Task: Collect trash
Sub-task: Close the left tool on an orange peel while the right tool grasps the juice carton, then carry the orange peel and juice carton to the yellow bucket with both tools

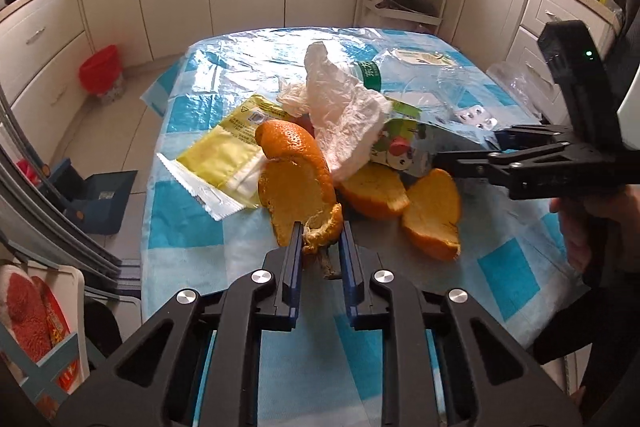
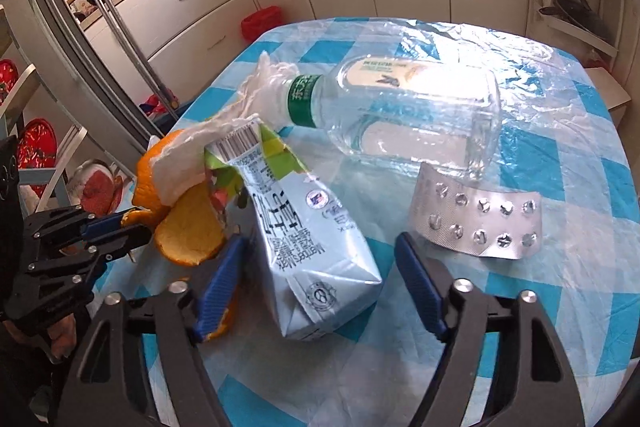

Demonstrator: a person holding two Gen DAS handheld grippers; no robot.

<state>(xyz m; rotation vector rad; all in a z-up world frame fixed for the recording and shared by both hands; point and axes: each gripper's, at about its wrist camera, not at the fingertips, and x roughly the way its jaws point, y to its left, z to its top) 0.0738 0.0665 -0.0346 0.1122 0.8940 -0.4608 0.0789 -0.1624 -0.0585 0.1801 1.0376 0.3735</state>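
Now flattened carton (image 2: 316,259) lies lengthwise btwn right gripper (image 2: 320,279) fingers, untouched.

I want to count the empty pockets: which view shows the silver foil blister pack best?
The right wrist view: the silver foil blister pack lies close, unobstructed, every pocket visible. In the left wrist view it is small and distant, behind the right gripper.

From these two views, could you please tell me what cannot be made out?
- Left wrist view: the carton is mostly hidden under the tissue.
- Right wrist view: the orange peel is partly hidden by the carton and tissue.
- Both views: the carton's small print is unreadable; no trash container shows on the table.
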